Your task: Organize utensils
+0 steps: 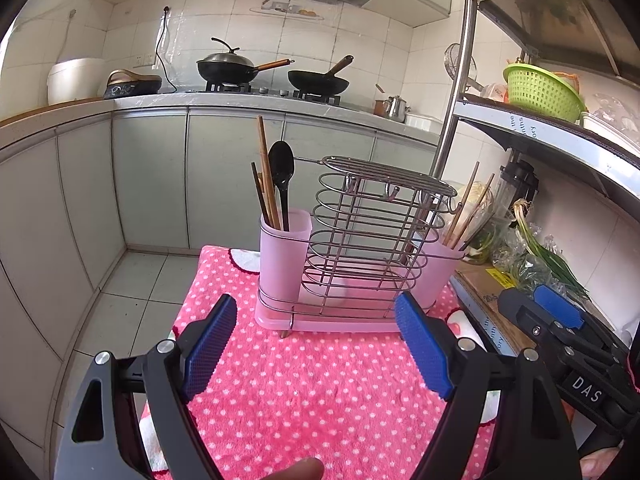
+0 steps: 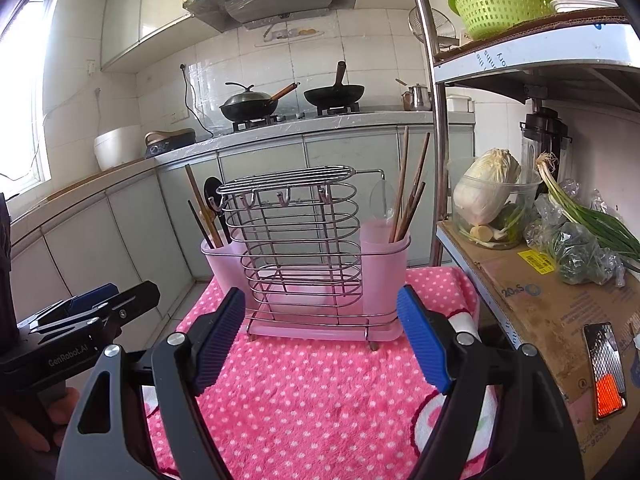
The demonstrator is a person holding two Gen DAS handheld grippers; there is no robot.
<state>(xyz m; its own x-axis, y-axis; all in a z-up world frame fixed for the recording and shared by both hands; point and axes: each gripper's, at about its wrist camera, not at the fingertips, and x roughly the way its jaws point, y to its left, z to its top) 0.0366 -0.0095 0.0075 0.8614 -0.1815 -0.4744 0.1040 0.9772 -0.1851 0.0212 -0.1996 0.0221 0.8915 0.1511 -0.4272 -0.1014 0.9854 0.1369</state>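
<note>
Right wrist view: utensil rack point(image 2: 306, 256) stands just beyond the wide-open, empty right claw point(image 2: 320, 340), seemingly untouched

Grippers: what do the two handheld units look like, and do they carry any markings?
Both the left gripper and the right gripper have black, arched fingers with silver pivot bolts and ribbed blue pads. White lettering marks their bodies: "GenRobot.AI" on the left one, "DAS" on the right. No cables or sleeves show.

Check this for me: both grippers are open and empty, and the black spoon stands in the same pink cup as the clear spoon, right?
Not quite. Both the left gripper and right gripper are open and empty, but the black spoon stands in the opposite cup from the clear spoon; the right wrist view shows it.
</note>
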